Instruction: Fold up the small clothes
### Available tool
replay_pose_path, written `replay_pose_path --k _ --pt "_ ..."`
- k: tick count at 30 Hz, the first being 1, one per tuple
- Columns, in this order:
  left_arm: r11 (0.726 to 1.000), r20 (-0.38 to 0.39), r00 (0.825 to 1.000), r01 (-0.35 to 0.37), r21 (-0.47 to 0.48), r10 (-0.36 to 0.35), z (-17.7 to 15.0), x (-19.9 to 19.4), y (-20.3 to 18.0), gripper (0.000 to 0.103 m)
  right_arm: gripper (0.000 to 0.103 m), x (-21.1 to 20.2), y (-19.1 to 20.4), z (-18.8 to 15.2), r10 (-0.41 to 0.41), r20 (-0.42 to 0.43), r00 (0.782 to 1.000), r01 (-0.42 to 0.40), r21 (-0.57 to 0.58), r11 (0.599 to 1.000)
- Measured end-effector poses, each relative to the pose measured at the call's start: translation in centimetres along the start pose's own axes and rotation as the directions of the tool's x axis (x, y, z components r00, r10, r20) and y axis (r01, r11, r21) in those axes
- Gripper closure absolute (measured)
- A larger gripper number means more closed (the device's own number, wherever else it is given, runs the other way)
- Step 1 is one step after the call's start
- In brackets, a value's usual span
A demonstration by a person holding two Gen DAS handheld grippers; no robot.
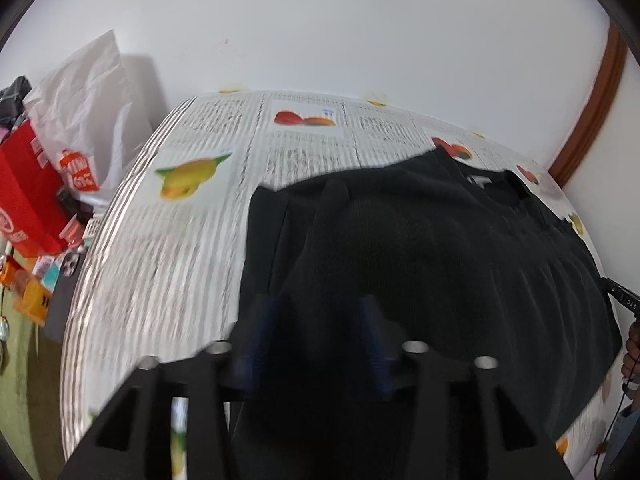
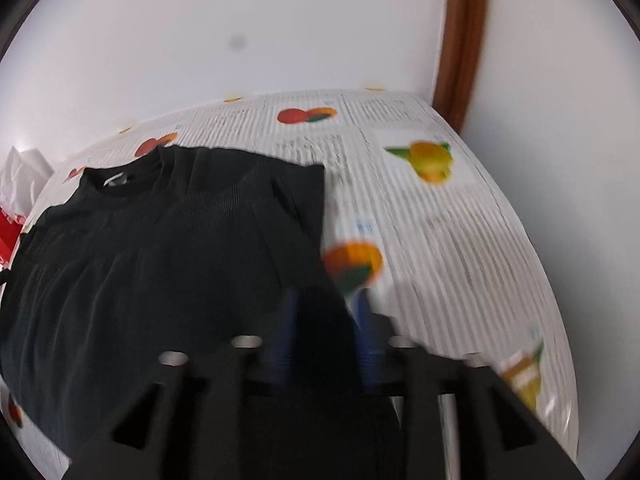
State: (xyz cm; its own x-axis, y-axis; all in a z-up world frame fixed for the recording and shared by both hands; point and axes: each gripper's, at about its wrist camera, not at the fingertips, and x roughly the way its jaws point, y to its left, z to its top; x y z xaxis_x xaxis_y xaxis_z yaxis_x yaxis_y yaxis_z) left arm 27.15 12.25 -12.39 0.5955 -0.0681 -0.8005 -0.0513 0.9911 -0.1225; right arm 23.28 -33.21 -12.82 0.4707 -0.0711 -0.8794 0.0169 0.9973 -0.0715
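A dark, near-black small top [image 1: 440, 240] lies on a table cover printed with text and fruit pictures [image 1: 180, 240]; its neckline is toward the far edge. My left gripper [image 1: 318, 312] hangs over the garment's left side, its blue fingers [image 1: 264, 320] apart, with only dark cloth seen below the gap. In the right wrist view the same top [image 2: 160, 240] fills the left half. My right gripper [image 2: 326, 312] is at its right edge, jaws apart, and a dark corner of cloth sits between the blue fingers [image 2: 364, 320]. The picture is blurred.
A red box [image 1: 24, 200], a white plastic bag [image 1: 88, 100] and small clutter stand left of the table. A brown wooden frame [image 2: 460, 40] runs up the white wall at the right. A hand [image 1: 632, 344] holding the other gripper shows at the right edge.
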Motion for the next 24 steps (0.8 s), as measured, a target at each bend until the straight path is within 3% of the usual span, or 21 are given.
replay_pose_path --k 12,16,20,24 --pt "0.997 -0.039 0.999 0.034 -0.074 -0.037 -9.2 -5.2 3.5 0.05 0.048 -5.6 -2.7 -9.4 0.021 -0.025 0.999 -0.019 0.102 0.995" --pt "0.993 -0.029 0.998 0.059 -0.106 -0.063 -11.9 -6.5 4.0 0.047 0.048 -7.3 -2.6 -11.9 0.062 -0.01 0.998 -0.06 0.14 0.988" --pt "0.975 -0.027 0.989 0.142 -0.173 -0.149 -14.5 -7.2 4.7 0.046 0.048 -7.8 -2.3 -13.2 0.083 0.004 0.997 -0.083 0.174 0.981" --pt "0.961 0.017 0.983 0.183 -0.208 -0.184 -15.1 -7.6 4.6 0.046 0.039 -7.6 -2.8 -13.1 0.119 0.032 0.992 -0.124 0.286 0.95"
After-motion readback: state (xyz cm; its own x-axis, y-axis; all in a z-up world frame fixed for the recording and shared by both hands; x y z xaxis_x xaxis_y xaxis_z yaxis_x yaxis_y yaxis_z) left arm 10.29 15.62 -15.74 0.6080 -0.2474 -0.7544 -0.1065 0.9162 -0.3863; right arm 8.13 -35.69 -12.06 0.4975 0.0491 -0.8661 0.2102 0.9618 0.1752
